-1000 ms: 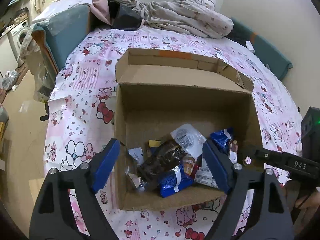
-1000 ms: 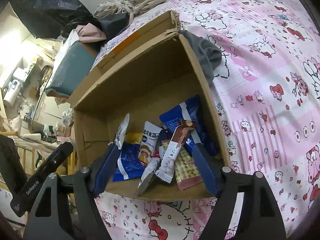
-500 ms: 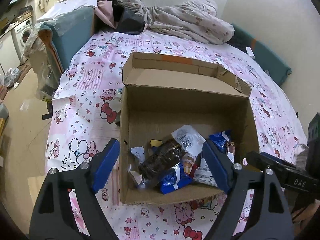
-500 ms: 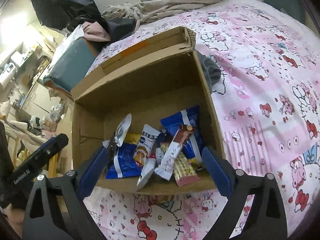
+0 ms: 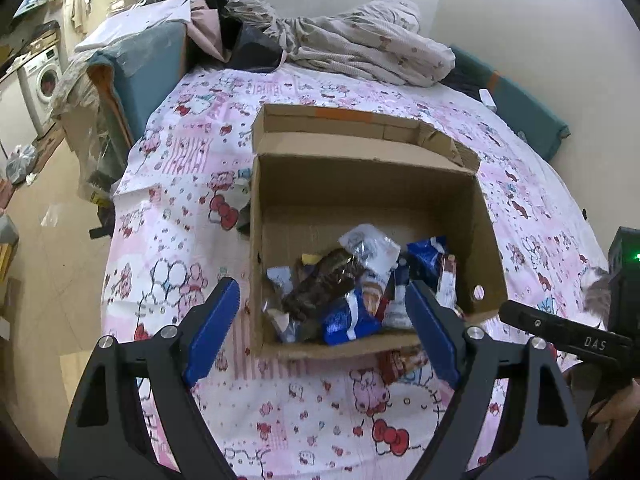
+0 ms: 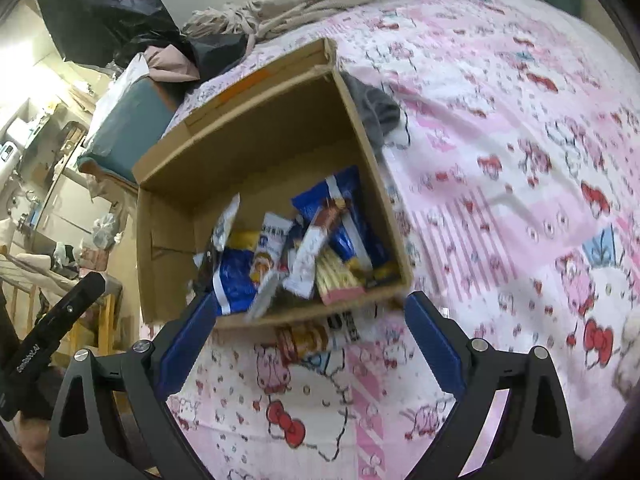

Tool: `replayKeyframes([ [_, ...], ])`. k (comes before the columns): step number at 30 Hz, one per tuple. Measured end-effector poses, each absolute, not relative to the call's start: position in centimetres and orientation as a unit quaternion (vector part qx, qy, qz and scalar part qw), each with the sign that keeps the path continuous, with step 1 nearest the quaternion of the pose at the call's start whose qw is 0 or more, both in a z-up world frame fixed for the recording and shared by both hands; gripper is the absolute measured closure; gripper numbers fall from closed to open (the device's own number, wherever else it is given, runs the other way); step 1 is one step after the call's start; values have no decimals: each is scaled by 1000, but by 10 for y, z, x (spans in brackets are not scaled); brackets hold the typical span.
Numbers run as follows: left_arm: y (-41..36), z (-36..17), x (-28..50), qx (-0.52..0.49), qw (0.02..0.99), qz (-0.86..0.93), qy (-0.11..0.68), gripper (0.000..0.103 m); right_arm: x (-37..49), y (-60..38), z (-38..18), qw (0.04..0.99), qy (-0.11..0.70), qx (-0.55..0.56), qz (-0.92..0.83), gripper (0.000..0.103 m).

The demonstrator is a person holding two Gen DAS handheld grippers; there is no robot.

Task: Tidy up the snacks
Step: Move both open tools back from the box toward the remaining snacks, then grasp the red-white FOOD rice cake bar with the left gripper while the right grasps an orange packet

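An open cardboard box [image 5: 340, 346] stands on the bed, and several snack packets [image 5: 352, 296] are piled in its near half. My left gripper [image 5: 320, 324] hovers open over the box's near edge, with nothing between its blue pads. In the right wrist view the same box [image 6: 256, 148] holds blue, white and pink packets [image 6: 304, 248]. One more packet [image 6: 316, 336] lies on the sheet just outside the front wall, also visible in the left wrist view [image 5: 400, 362]. Above it my right gripper [image 6: 310, 342] is wide open and grips nothing.
The bed has a pink cartoon sheet [image 5: 320, 408]. A crumpled blanket [image 5: 360, 48] lies at its far end and a grey cloth [image 6: 376, 112] beside the box. A teal cushion [image 5: 148, 72] is at the back left. The bed's left edge drops to the floor [image 5: 48, 240].
Both grippers have drawn back from the box, which now sits farther off in both views. The right jaws have widened. The packet on the sheet before the box has come into view.
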State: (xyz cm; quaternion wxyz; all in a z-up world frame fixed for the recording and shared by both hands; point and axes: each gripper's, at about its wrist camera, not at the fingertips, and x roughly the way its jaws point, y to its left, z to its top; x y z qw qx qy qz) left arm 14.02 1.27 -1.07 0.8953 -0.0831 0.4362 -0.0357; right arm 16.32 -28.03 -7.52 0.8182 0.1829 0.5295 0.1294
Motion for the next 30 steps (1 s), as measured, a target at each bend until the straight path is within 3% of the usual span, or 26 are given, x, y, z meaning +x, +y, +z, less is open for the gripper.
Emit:
replayKeyframes([
  [6,20,-21,125,-119,876,-40,465,15,149,-286,-89,799,551,203,128,6],
  [16,37,-50,104,-157,841,0,518,15,145,-295,-110,775,584,215,106,6],
  [30,48,-66,109,-198,820,18,537,15,184,-235,-160,783,612,64,94,6],
])
